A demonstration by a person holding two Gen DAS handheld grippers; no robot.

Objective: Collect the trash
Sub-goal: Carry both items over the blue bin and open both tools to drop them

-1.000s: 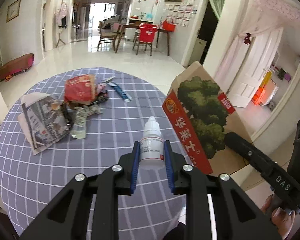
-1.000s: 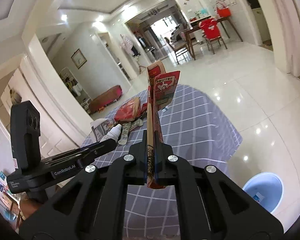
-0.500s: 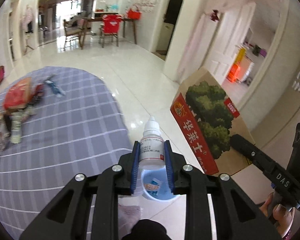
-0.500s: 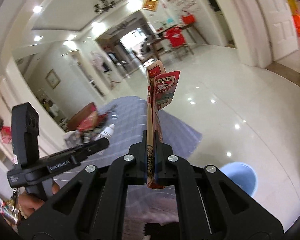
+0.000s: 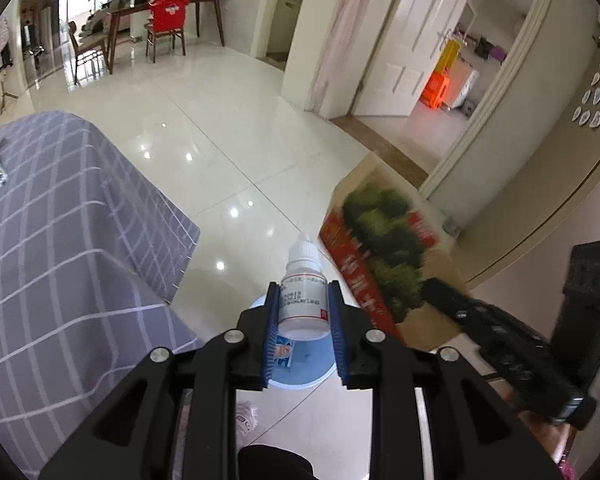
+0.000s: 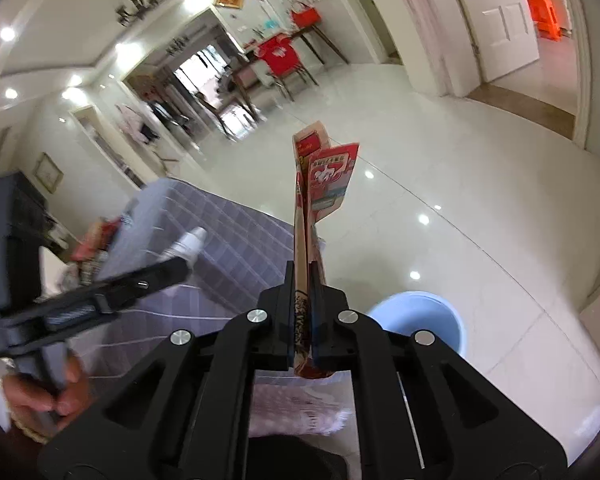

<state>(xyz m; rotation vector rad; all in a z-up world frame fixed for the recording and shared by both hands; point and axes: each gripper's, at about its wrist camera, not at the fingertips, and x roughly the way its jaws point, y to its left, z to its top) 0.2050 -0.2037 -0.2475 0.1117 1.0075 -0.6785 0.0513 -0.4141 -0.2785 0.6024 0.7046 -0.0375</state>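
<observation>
The left gripper (image 5: 303, 314) is clamped on a small white bottle (image 5: 303, 300), its blue pads pressed to the bottle's sides, the cap pointing away from the camera. Straight below it on the floor stands the blue bin (image 5: 300, 376), with a scrap of packaging already lying inside. The right gripper (image 6: 300, 312) has a flattened carton (image 6: 312, 216) standing on edge between its pads; its jaws have just been opening, and a thin gap seems to show on each side, so the hold looks slack or already let go.

Judging by this, the task is mid-way: one piece is in the bin, two more are carried to it and not yet dropped, and more litter waits on the table (image 5: 60, 260). What is left is to release both pieces over the bin and go back for the rest.

The left wrist view shows the bin's inside and what lies in it, and the carton's printed broad face. It shows only a sliver of the table litter at the far left edge. The right wrist view shows the bin off to the right of the carton rather than under it, its inside hidden. It also shows the hand (image 6: 40, 396) on the left gripper's handle and a blurred red-and-grey heap (image 6: 96, 244) on the table.
</observation>
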